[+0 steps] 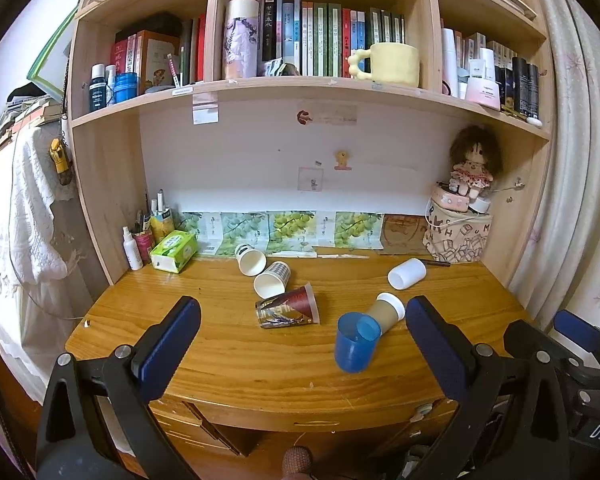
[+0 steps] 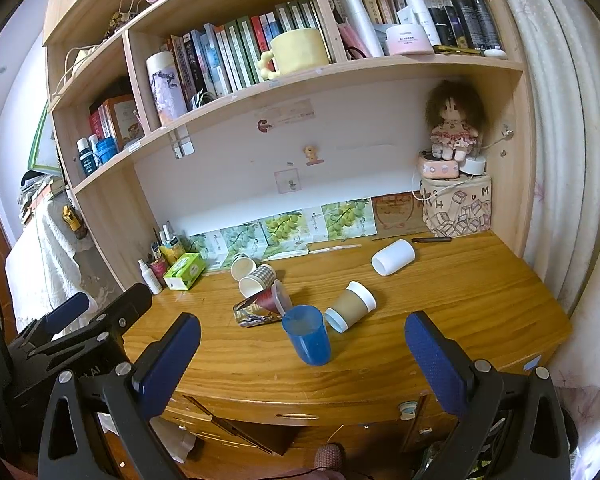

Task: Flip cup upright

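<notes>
Several cups sit on the wooden desk (image 1: pixel 228 344). A blue plastic cup (image 1: pixel 355 342) stands upright near the front; it also shows in the right wrist view (image 2: pixel 309 338). A brown paper cup with a white lid (image 1: pixel 386 309) lies on its side behind it. A red printed cup (image 1: pixel 287 306), a checkered cup (image 1: pixel 272 278), a white paper cup (image 1: pixel 251 259) and a white plastic cup (image 1: pixel 407 273) lie on their sides. My left gripper (image 1: pixel 300 344) and my right gripper (image 2: pixel 302 354) are both open and empty, held before the desk's front edge.
A green tissue box (image 1: pixel 174 250), pen holder and spray bottle (image 1: pixel 132 248) stand at the back left. A patterned box with a doll (image 1: pixel 466 216) stands at the back right. Bookshelves hang above. Drawers sit under the desk front. A curtain hangs on the right.
</notes>
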`<state>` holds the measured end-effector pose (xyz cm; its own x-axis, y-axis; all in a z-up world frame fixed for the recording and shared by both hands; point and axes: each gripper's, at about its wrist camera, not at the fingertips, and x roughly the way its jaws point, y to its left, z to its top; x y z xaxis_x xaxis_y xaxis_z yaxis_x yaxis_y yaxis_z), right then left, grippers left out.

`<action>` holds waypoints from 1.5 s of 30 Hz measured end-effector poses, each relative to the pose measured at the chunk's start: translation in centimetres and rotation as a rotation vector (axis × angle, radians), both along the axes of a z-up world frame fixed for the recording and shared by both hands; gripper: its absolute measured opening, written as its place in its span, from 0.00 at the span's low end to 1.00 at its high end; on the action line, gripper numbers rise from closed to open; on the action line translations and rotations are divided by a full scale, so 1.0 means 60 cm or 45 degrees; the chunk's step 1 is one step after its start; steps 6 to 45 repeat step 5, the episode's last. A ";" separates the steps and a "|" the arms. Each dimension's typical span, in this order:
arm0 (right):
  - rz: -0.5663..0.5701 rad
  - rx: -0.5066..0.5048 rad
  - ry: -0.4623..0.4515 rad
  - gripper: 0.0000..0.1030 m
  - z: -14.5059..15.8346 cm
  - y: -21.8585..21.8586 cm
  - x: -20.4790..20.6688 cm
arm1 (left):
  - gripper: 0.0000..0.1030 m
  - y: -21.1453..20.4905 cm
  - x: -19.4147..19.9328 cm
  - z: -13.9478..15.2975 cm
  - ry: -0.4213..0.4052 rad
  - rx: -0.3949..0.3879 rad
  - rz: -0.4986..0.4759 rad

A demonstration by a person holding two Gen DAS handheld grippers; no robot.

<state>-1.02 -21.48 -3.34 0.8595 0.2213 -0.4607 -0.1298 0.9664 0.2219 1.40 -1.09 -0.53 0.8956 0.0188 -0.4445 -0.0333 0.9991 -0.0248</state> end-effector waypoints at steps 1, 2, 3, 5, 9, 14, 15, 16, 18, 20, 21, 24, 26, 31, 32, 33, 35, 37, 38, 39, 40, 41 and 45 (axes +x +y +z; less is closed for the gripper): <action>-0.002 0.000 0.001 0.99 0.000 0.000 -0.001 | 1.00 0.000 -0.001 0.000 0.000 0.000 0.003; 0.000 0.001 -0.001 0.99 0.000 0.000 0.000 | 1.00 0.000 -0.001 0.000 -0.001 -0.001 0.004; 0.001 0.001 0.001 0.99 0.000 -0.001 0.001 | 1.00 0.000 -0.002 -0.001 0.000 -0.001 0.005; -0.001 0.002 0.006 0.99 -0.003 0.000 -0.001 | 1.00 -0.001 -0.003 -0.003 0.004 -0.004 0.005; -0.001 0.002 0.006 0.99 -0.003 0.000 -0.001 | 1.00 -0.001 -0.003 -0.003 0.004 -0.004 0.005; -0.001 0.002 0.006 0.99 -0.003 0.000 -0.001 | 1.00 -0.001 -0.003 -0.003 0.004 -0.004 0.005; -0.001 0.002 0.006 0.99 -0.003 0.000 -0.001 | 1.00 -0.001 -0.003 -0.003 0.004 -0.004 0.005; -0.001 0.002 0.006 0.99 -0.003 0.000 -0.001 | 1.00 -0.001 -0.003 -0.003 0.004 -0.004 0.005; -0.001 0.002 0.006 0.99 -0.003 0.000 -0.001 | 1.00 -0.001 -0.003 -0.003 0.004 -0.004 0.005; -0.001 0.002 0.006 0.99 -0.003 0.000 -0.001 | 1.00 -0.001 -0.003 -0.003 0.004 -0.004 0.005; -0.001 0.002 0.006 0.99 -0.003 0.000 -0.001 | 1.00 -0.001 -0.003 -0.003 0.004 -0.004 0.005; -0.001 0.002 0.006 0.99 -0.003 0.000 -0.001 | 1.00 -0.001 -0.003 -0.003 0.004 -0.004 0.005; -0.001 0.002 0.006 0.99 -0.003 0.000 -0.001 | 1.00 -0.001 -0.003 -0.003 0.004 -0.004 0.005; -0.001 0.002 0.006 0.99 -0.003 0.000 -0.001 | 1.00 -0.001 -0.003 -0.003 0.004 -0.004 0.005; -0.001 0.002 0.006 0.99 -0.003 0.000 -0.001 | 1.00 -0.001 -0.003 -0.003 0.004 -0.004 0.005; -0.001 0.002 0.006 0.99 -0.003 0.000 -0.001 | 1.00 -0.001 -0.003 -0.003 0.004 -0.004 0.005; -0.001 0.002 0.006 0.99 -0.003 0.000 -0.001 | 1.00 -0.001 -0.003 -0.003 0.004 -0.004 0.005; -0.001 0.002 0.006 0.99 -0.003 0.000 -0.001 | 1.00 -0.001 -0.003 -0.003 0.004 -0.004 0.005; -0.001 0.002 0.006 0.99 -0.003 0.000 -0.001 | 1.00 -0.001 -0.003 -0.003 0.004 -0.004 0.005; -0.001 0.002 0.006 0.99 -0.003 0.000 -0.001 | 1.00 -0.001 -0.003 -0.003 0.004 -0.004 0.005; -0.001 0.002 0.006 0.99 -0.003 0.000 -0.001 | 1.00 -0.001 -0.003 -0.003 0.004 -0.004 0.005; -0.001 0.002 0.006 0.99 -0.003 0.000 -0.001 | 1.00 -0.001 -0.003 -0.003 0.004 -0.004 0.005; -0.001 0.002 0.006 0.99 -0.003 0.000 -0.001 | 1.00 -0.001 -0.003 -0.003 0.004 -0.004 0.005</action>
